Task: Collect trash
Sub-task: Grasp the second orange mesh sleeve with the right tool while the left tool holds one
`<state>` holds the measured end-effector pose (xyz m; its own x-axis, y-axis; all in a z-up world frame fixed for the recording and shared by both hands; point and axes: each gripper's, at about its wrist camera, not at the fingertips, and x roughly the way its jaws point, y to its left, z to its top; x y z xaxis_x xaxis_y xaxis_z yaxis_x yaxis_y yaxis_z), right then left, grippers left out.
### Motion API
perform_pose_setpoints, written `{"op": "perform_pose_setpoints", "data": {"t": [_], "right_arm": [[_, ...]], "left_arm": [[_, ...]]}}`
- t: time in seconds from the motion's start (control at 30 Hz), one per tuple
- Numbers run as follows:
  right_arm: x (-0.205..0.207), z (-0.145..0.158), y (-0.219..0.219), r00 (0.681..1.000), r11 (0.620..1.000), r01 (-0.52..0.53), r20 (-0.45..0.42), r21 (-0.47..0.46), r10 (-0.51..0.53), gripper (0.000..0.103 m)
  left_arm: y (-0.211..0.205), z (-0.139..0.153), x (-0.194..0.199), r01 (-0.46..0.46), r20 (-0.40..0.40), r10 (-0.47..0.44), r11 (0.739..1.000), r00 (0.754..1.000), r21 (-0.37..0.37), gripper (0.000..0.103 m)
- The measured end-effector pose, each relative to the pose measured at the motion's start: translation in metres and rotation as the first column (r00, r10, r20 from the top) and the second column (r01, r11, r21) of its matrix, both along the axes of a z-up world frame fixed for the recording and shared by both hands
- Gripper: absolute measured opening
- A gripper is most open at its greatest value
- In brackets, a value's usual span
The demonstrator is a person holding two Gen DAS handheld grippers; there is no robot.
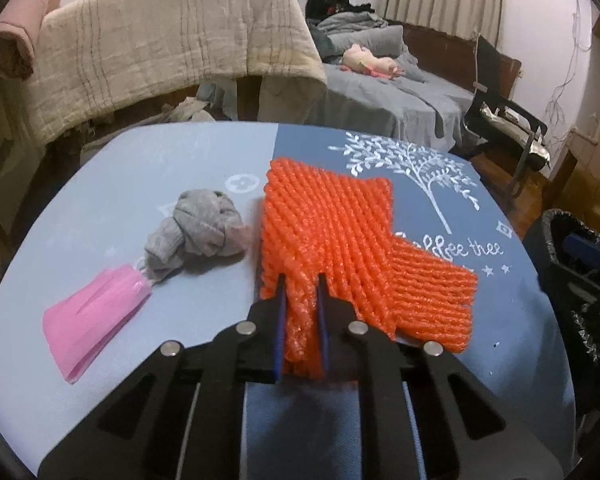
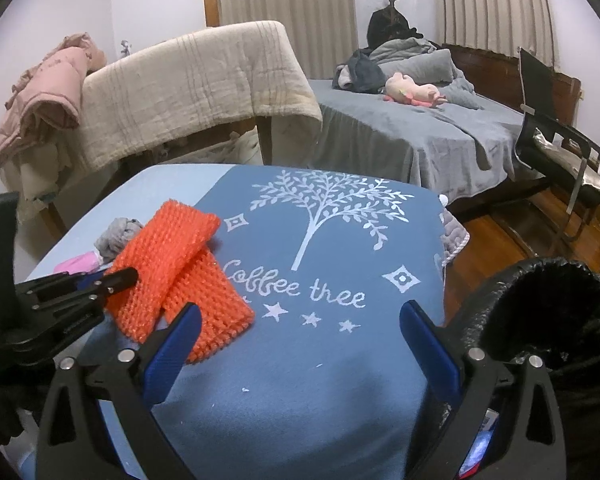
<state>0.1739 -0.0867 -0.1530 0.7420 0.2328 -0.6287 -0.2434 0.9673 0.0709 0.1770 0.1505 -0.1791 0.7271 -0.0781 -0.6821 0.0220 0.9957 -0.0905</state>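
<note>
Trash bin [image 2: 548, 304] interior dark — contents unreadable; pink wrapper [image 2: 76, 262] mostly hidden behind left claw [image 2: 112, 280].

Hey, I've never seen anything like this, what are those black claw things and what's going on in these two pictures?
Those are two hand-held grippers, each carrying a wide-angle camera that looks along its fingers. One picture comes from the left gripper, shut on the near edge of an orange foam net. The other comes from the right gripper, open and empty. On the blue tablecloth also lie a knotted grey cloth and a pink wrapper. A black-lined trash bin stands at the table's right.
</note>
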Motion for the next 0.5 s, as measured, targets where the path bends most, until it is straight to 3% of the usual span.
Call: {"op": "perform_pose_setpoints", "data": {"t": [0.3, 0.5], "right_arm": [[0.014, -0.008, 0.016, 0.999, 1.0, -0.03, -0.015, 0.008, 0.03, 0.097], [0.027, -0.022, 0.035, 0.997, 0.998, -0.06, -0.052, 0.008, 0.06, 0.097]], "left_arm": [[0.007, 0.025, -0.025, -0.028, 0.086, 0.028, 1.0, 0.996, 0.004, 0.012], [0.014, 0.026, -0.029, -0.052, 0.08, 0.048, 0.998, 0.996, 0.047, 0.012]]}}
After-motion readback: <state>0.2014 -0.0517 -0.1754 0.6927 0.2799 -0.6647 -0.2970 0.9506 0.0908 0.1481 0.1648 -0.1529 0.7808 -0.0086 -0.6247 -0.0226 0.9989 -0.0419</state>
